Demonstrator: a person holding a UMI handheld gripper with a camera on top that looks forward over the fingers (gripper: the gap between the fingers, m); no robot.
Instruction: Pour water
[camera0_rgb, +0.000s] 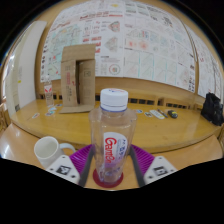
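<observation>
A clear plastic water bottle (112, 135) with a white cap and a red and blue label stands upright on a round red coaster (112, 181) on the wooden table (175, 135). My gripper (113, 155) is open around it. The bottle stands between the two purple pads (84, 158), which sit close at either side, and its base rests on the coaster. A white mug (47, 150) stands on the table just left of the left finger.
A cardboard box (78, 78) stands at the table's far left with a small glass (49, 96) beside it. Small items (160, 114) lie at the far right, near a black bag (213, 108). A wall of posters (130, 40) is behind.
</observation>
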